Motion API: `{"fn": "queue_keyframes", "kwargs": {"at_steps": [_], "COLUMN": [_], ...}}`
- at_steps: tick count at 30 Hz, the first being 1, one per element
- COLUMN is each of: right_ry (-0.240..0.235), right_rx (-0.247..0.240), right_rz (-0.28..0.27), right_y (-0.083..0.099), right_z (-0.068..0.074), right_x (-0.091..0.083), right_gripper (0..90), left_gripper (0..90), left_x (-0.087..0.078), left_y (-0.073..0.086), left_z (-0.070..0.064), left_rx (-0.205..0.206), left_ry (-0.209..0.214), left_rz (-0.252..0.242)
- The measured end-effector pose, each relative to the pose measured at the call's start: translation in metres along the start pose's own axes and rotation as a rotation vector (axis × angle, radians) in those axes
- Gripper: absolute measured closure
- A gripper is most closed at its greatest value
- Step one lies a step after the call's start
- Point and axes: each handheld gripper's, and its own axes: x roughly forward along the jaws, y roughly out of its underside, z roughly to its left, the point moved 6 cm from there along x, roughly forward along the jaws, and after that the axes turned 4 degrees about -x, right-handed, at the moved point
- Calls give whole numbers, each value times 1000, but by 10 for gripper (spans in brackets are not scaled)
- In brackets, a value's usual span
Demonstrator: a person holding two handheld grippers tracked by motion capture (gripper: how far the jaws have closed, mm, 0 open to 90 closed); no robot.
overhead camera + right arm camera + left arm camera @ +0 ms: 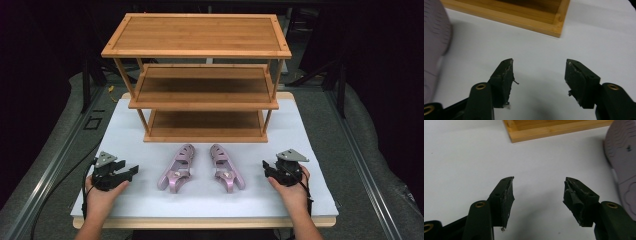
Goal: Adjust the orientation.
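High view: a pair of pink perforated plastic sandals lies on the white table, toes toward the three-tier bamboo shoe rack, left sandal and right sandal side by side, near but not touching
Left gripper: held low at the table's left, jaws spread wide with nothing between them, pointing toward the left sandal
Right gripper: held low at the right, jaws likewise parted and empty, aimed at the right sandal
Left gripper view: sandal at the right edge, rack base ahead, bare table between the jaws
Step in hand: judged a reach-in, one gripper to each sandal
Doing it well: probably pinch the heel strap or side wall, lift level, then slide onto a shelf
In the way: the rack's front rails and corner posts; the low shelf gap looks tight, so the toe may catch
Around: dark floor and metal framing beside the table
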Motion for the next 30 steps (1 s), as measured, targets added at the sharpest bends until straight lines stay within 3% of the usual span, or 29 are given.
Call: {"fn": "queue_keyframes", "kwargs": {"at_steps": [2,6,13,17,22,24,26,27,30], "right_ry": [-24,-25,-43,-39,-43,-33,-32,-28,-27], "right_rx": [-3,-8,-8,1,17,26,25,26,42], "right_rz": [-20,-31,-12,-31,-39,-47,-48,-45,-53], "right_y": [-3,-5,-2,-2,-2,-2,-2,-2,-2], "right_z": [5,9,9,7,5,4,4,3,1], "right_x": [-2,-3,-1,-2,-3,-2,-2,-3,-2], "right_gripper": [435,434,454,488,492,492,492,497,504], "left_gripper": [409,414,444,507,534,551,562,587,610], "left_x": [0,2,3,1,-3,-7,-7,-8,-7], "left_y": [-1,-1,-1,-3,-8,-11,-12,-12,-12], "left_z": [-6,-15,-25,-34,-44,-56,-60,-68,-79], "left_rx": [3,14,40,65,82,119,135,164,193], "left_ry": [18,35,66,106,123,145,140,145,162], "left_rz": [-4,5,22,22,9,9,10,12,18]}}
